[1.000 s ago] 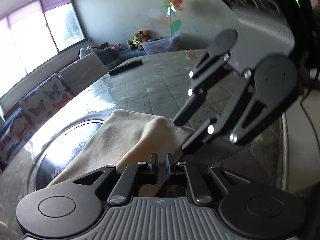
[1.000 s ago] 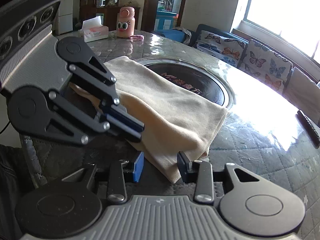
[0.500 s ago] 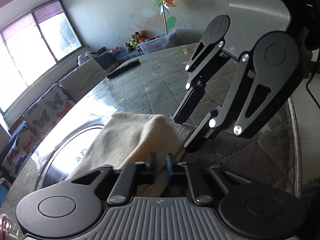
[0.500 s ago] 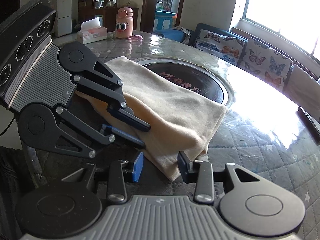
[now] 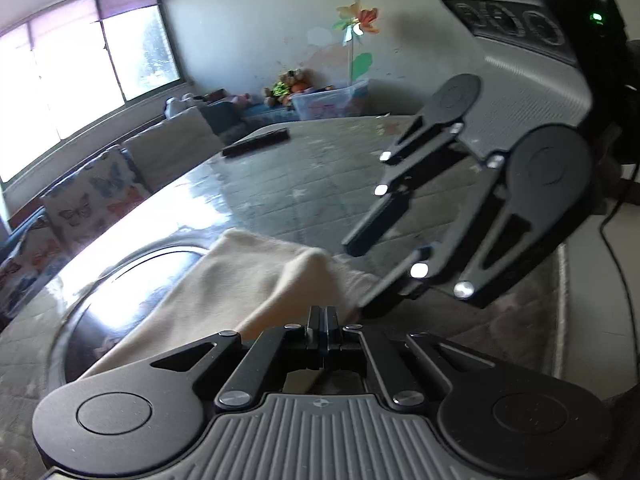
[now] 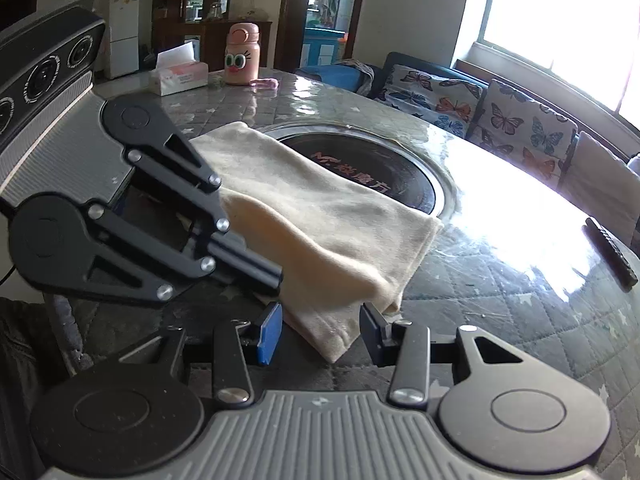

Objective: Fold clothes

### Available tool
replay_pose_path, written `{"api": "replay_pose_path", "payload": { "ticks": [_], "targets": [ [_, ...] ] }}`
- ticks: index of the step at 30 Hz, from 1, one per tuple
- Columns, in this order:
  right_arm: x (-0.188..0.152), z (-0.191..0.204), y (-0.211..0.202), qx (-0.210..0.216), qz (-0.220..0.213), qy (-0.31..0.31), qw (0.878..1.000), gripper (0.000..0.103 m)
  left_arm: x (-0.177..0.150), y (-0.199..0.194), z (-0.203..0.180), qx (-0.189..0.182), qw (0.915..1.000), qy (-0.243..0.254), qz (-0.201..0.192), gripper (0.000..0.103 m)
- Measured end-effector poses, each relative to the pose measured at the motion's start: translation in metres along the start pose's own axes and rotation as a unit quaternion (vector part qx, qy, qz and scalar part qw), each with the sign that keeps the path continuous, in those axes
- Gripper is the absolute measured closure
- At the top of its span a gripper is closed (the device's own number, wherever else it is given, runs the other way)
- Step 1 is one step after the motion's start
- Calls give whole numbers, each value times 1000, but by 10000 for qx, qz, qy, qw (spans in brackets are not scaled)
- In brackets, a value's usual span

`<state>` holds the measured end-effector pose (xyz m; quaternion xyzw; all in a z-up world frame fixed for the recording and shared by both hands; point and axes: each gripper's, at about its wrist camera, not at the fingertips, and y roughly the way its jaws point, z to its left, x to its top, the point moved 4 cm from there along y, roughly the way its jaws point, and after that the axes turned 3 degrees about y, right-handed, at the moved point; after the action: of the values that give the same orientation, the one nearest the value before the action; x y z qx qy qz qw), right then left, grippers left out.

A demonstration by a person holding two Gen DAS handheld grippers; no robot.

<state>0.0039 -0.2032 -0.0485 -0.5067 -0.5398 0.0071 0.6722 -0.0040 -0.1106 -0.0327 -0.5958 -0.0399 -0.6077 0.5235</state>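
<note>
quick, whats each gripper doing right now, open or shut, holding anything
Left gripper: shut, pinching the near edge of the beige cloth.
Right gripper: jaws opening, the cloth's corner lies between them, not gripped.

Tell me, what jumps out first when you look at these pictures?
A cream folded cloth lies on the shiny table, half over a round black hob. The left tongs are shut at its near edge; the right tongs are opening around a corner. A pink bottle with cartoon eyes stands far back.
</note>
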Motion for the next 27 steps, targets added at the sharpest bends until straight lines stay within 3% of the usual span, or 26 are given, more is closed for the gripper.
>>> {"api": "replay_pose_path", "payload": {
  "ticks": [5,10,16,24,27],
  "targets": [
    [-1,3,6,10,40,-77,10000,61,-3,-10,16,250,9996,-123,7,98],
    [-5,3,10,-90,154,-133,9998,68,-6,-19,24,335,9992,-235,-33,97],
    [-9,-5,4,-282,146,61,9995,97,-8,-27,38,434,9981,-428,-86,97],
    [-10,-9,-4,-300,140,175,9993,97,-17,-15,52,390,9959,-797,170,97],
    [-10,-11,-4,-240,188,262,9992,89,-22,-13,45,240,9962,-806,246,95]
  ]
}}
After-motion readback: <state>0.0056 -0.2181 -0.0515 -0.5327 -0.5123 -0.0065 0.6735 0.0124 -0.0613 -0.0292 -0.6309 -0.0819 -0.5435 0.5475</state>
